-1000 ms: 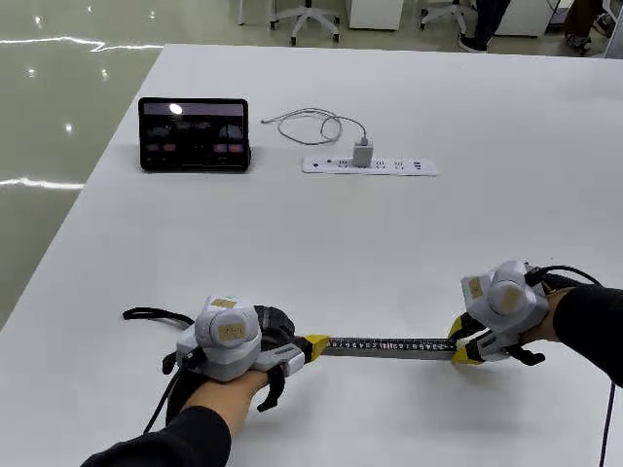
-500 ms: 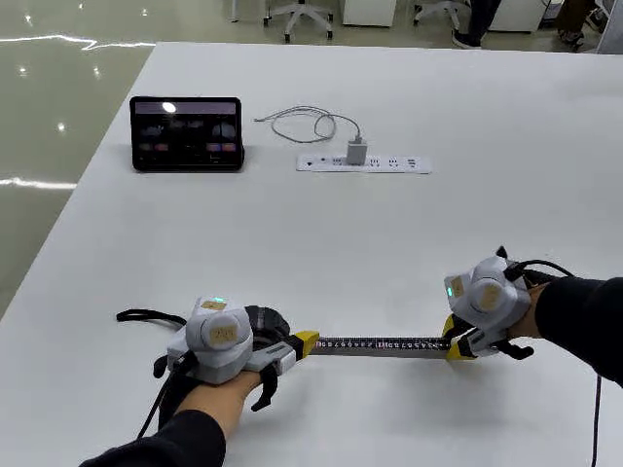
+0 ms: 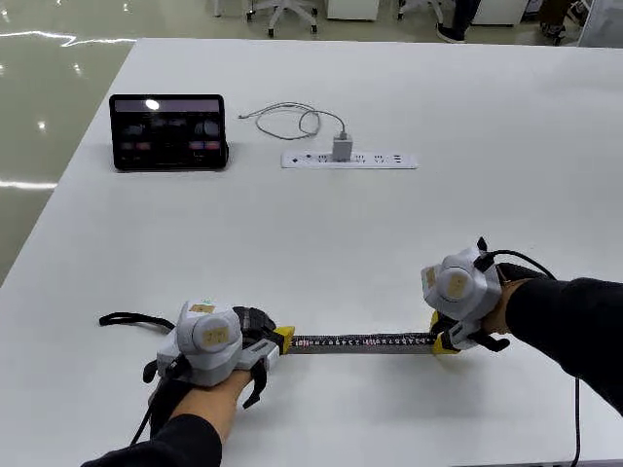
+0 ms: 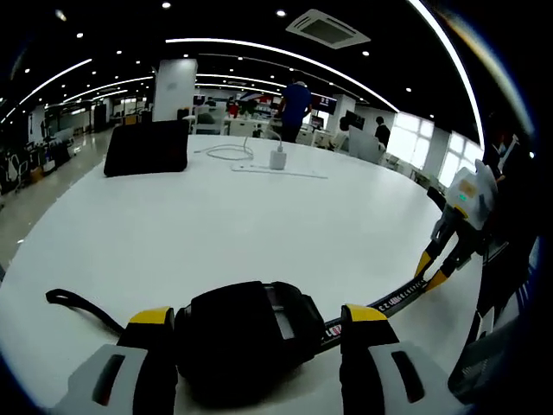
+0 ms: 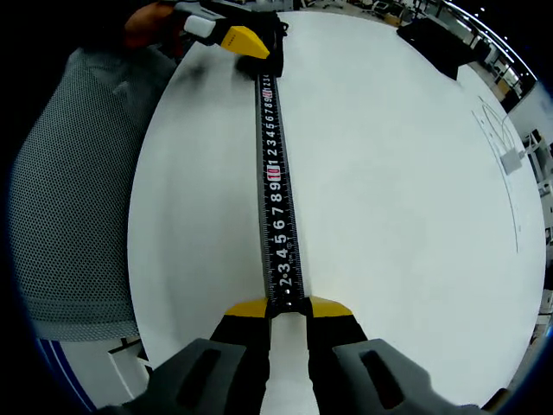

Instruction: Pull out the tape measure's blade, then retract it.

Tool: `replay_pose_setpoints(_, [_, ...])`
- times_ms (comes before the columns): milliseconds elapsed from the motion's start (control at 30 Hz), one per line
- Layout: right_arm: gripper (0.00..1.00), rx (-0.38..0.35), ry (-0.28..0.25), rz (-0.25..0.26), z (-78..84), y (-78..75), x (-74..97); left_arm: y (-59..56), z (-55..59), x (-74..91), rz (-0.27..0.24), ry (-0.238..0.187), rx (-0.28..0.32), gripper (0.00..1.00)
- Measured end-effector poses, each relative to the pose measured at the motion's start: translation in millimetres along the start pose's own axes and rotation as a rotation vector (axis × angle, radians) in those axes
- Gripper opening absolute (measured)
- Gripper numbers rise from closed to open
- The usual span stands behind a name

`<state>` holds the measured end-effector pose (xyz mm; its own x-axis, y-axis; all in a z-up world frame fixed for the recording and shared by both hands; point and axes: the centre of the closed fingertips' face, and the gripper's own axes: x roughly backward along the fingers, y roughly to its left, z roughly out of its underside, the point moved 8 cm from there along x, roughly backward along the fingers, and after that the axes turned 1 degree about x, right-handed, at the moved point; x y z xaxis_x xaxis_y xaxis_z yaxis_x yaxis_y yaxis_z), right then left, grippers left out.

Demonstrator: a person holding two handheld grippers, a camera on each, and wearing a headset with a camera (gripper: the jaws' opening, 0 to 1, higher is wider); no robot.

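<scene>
**Tape drawn out flat between two grippers at the near table edge**

Nearest the person, the left gripper (image 4: 257,316) is clamped on the black rounded tape measure case (image 4: 242,346), one yellow-tipped jaw on each side. A thin black wrist strap (image 3: 131,319) trails off the case to the left on the wide white table (image 3: 389,233). From the case, the dark numbered blade (image 3: 362,341) runs straight across the tabletop to the right gripper (image 5: 288,305), whose jaws are pinched together on the blade's end. Nothing lies across the blade's path.

Farther back and well apart from the work stand a black tablet with a lit screen (image 3: 167,131), a white power strip (image 3: 348,161) with a white charger block (image 3: 342,148) plugged in, and a looped grey cable (image 3: 282,119). Beyond the table there is glossy floor (image 3: 39,97).

In the head view the left gripper's body covers most of the case. In the right gripper view the jaws hide the blade's hook. The tablet screen is too blurred to read.

Both hands hold their grippers low over the table and pointed toward each other, with dark sleeves coming in from the near edge and from the right.
</scene>
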<state>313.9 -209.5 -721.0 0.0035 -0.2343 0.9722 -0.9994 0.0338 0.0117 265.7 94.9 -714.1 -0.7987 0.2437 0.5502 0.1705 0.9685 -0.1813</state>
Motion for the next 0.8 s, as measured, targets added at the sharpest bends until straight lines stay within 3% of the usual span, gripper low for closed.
replay_pose_setpoints(100, [0.11, -0.005, 0.003, 0.002, 0.0, 0.3, 0.3, 1.8, 0.6, 0.3, -0.013, 0.005, 0.003, 0.69])
replay_pose_setpoints(200, [0.11, -0.018, -0.002, 0.006, 0.8, 0.5, 0.4, 5.0, 1.4, -0.2, -0.021, 0.018, 0.052, 0.66])
replay_pose_setpoints(567, [0.11, -0.026, -0.006, 0.02, 3.1, 2.7, 0.8, 3.5, 2.4, -3.2, -0.038, 0.044, -0.039, 0.63])
replay_pose_setpoints(800, [0.11, -0.04, -0.025, 0.023, 2.5, 1.7, -1.2, 3.9, 2.5, -2.7, -0.035, 0.044, -0.034, 0.63])
